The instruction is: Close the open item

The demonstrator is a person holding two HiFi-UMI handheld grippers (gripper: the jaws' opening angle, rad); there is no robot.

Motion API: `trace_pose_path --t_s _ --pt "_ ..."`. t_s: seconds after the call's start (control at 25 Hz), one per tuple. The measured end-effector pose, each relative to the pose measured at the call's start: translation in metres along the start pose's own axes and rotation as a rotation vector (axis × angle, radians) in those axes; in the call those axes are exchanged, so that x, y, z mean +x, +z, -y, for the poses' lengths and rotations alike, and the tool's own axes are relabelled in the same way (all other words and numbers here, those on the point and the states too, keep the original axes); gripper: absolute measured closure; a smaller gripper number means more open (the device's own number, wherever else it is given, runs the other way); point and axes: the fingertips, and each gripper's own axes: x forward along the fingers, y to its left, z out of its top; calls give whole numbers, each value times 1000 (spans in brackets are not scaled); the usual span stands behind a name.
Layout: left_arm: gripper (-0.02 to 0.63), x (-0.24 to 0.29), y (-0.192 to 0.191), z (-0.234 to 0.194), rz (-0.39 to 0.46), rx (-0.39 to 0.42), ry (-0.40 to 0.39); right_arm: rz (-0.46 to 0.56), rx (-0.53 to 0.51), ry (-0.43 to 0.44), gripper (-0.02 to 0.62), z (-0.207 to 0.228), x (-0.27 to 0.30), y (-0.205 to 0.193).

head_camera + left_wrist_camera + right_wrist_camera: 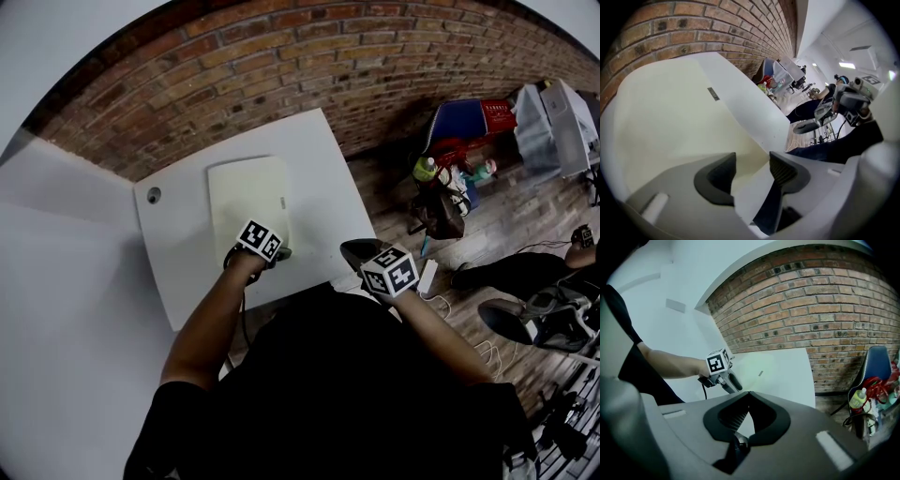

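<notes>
A flat pale cream laptop-like case (248,192) lies with its lid down on the white table (178,272). My left gripper (279,253) is at its near right corner, jaws open; in the left gripper view (752,161) only the cream lid (670,117) and the table edge show through the gap. My right gripper (354,249) hovers by the table's front right edge, off the case. Its jaws (749,393) meet at the tips with nothing between them, pointing toward the left gripper (733,380) and the case (757,367).
A brick wall (309,56) runs behind the table. A round grommet (154,195) sits in the tabletop left of the case. To the right on the wood floor are a blue chair with bags (464,131), a white power strip (427,277) and an office chair (525,319).
</notes>
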Motion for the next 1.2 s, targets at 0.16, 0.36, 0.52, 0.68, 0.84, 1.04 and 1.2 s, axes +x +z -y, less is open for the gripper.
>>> trace_pose_path --t_s 0.16,0.36,0.52,0.68,0.84,1.04,1.2 --pt "385 -1 1 -2 45 -39 -19 -1 -8 2 592 -1 -1 0" --pt "386 -2 2 -1 82 -75 -28 1 -7 1 592 -2 -3 -1" --pt "387 -5 3 -2 100 -80 -24 4 -9 1 592 -3 -2 0" --pt "387 -11 3 -4 137 -82 -5 7 -15 5 592 -4 -2 1" --pt "388 -20 5 -8 184 -78 11 8 -17 8 592 -4 -2 3" --pt "391 -32 1 -15 231 -82 29 3 -32 24 592 -11 5 6" --pt "420 -42 -5 -13 254 -66 38 -3 -48 42 592 -19 9 9"
